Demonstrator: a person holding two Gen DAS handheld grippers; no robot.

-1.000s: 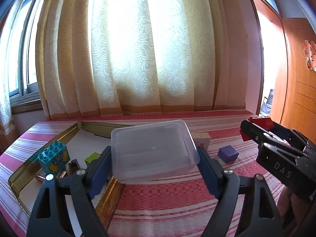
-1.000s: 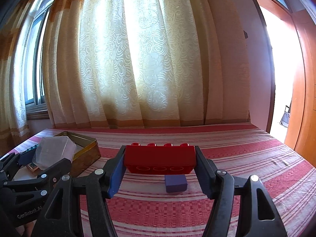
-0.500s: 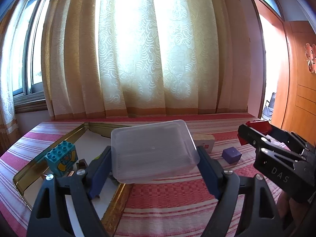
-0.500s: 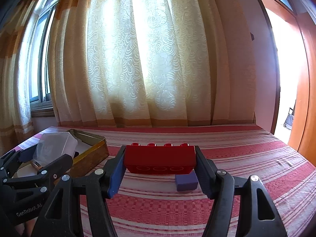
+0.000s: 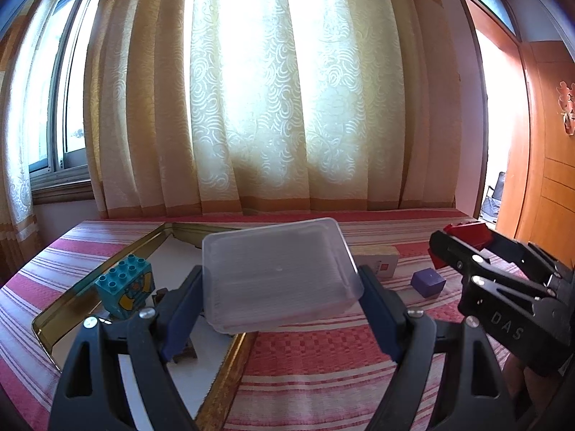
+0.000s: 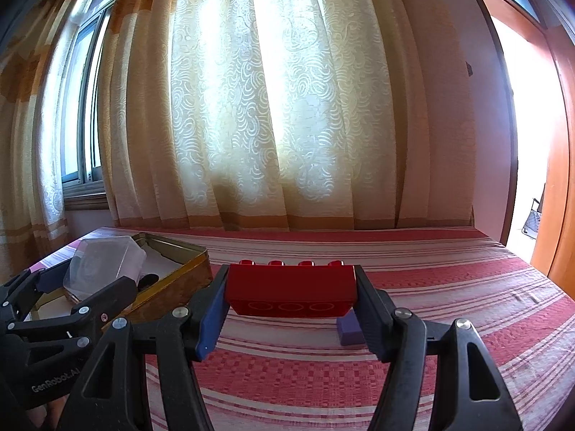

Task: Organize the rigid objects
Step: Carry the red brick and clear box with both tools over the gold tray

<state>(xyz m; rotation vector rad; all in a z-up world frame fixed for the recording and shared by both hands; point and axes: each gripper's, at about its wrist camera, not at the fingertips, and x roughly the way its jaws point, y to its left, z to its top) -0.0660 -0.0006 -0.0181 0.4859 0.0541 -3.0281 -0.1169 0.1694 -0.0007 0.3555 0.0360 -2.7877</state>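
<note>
Sunlight is glowing through the patterned curtain (image 5: 287, 89) behind everything. At far left, a gold tin tray (image 5: 68, 309) is sitting on the red striped desk (image 5: 316, 359), and a teal toy block (image 5: 125, 287) is standing upright inside it near the left wall. The left hand-held gripper (image 5: 280, 287) is pinching a clear plastic box (image 5: 276, 273) between its blue pads, holding it in the air over the tray's right edge; the right wrist view is showing the same box (image 6: 104, 265) hanging above the tray (image 6: 172, 283). Just behind the box's right corner, a pale flat carton (image 5: 377, 262) is lying on the desk. Further right, a small purple cube (image 5: 427, 282) is resting on the cloth, apart from the tray. At far right, the right hand-held gripper (image 6: 291, 291) is clamping a red toy brick (image 6: 291, 289) by its two ends, studs facing up, and holding it clear of the desk, with the purple cube (image 6: 348, 330) lying just below and beyond its right finger.
</note>
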